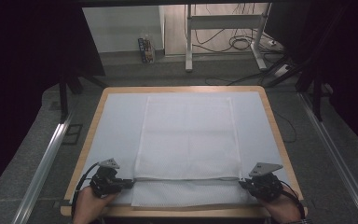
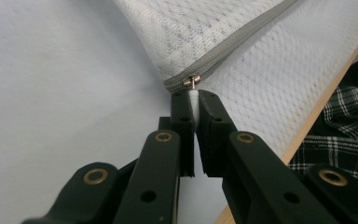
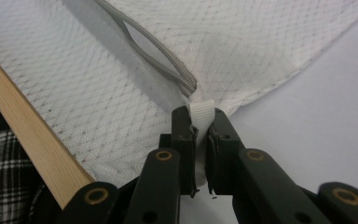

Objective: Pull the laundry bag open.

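mesh bag: white, diamond weave | zipper: grey | tongs: black | table edge: light wood

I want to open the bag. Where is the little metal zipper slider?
In the left gripper view, the zipper slider sits at the mesh bag's corner, just beyond the left gripper, which pinches its white pull tab.

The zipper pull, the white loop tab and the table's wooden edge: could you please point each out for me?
zipper pull (image 2: 192,82), left gripper view, on its metal slider.
white loop tab (image 3: 201,115), right gripper view, on its folded webbing.
table's wooden edge (image 3: 32,151), right gripper view, on bare wood.
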### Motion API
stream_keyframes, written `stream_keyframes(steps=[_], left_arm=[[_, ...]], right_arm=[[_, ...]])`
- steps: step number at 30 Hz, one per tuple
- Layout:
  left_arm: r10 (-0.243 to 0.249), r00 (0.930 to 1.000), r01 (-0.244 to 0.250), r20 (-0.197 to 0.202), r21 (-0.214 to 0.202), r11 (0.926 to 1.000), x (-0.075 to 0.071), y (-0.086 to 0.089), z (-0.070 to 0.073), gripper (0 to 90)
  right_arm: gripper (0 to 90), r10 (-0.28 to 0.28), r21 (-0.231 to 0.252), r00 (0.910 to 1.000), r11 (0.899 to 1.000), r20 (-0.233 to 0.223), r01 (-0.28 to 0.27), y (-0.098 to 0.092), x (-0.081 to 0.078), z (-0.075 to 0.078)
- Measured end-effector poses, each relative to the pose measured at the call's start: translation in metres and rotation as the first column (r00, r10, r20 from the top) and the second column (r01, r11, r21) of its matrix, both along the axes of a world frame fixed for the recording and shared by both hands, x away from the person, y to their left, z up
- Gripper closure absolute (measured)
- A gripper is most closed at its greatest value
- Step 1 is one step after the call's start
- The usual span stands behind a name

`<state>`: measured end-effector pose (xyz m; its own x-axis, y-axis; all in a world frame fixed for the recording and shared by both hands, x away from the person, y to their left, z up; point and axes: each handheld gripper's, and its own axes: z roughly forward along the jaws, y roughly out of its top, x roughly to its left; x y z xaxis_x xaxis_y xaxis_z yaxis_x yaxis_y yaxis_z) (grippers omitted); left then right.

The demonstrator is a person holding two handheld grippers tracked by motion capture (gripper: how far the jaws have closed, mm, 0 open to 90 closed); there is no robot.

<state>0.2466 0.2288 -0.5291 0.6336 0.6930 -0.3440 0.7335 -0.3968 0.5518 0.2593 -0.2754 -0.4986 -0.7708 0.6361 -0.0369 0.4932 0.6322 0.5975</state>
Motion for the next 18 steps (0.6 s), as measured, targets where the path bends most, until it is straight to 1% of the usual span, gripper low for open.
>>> stream_keyframes(steps=[3, 4, 8, 12, 18], left_arm=[[-0.005, 1.0, 0.004, 0.004, 0.024, 0.9997, -0.0002, -0.0016, -0.0007, 85.0], [0.002, 1.0, -0.002, 0.008, 0.027, 0.9996, -0.0005, -0.0024, -0.0008, 83.9], [0.012, 0.9988, -0.015, 0.048, 0.053, 0.9985, -0.0017, -0.0039, 0.0003, 74.2], [0.01, 0.9964, -0.016, 0.084, 0.073, 0.9972, -0.0026, -0.0053, 0.0014, 65.1], [0.02, 0.9935, -0.031, 0.112, 0.1, 0.9945, -0.0035, -0.0071, 0.0009, 50.1]], right_arm=[[78.4, 0.004, -0.011, 1.0, 1.0, -0.008, -0.004, 0.0007, 0.0005, -0.0015], [76.7, 0.004, -0.012, 1.0, 1.0, -0.007, -0.004, 0.0011, 0.0003, -0.0017], [67.6, 0.009, 0.004, 0.9999, 1.0, 0.006, -0.009, 0.0009, 0.0007, -0.0013], [58.9, 0.009, 0.012, 0.9996, 1.0, 0.026, -0.01, 0.001, 0.0017, -0.0012], [45.2, 0.01, 0.024, 0.9988, 1.0, 0.048, -0.011, 0.0004, 0.0042, -0.0016]])
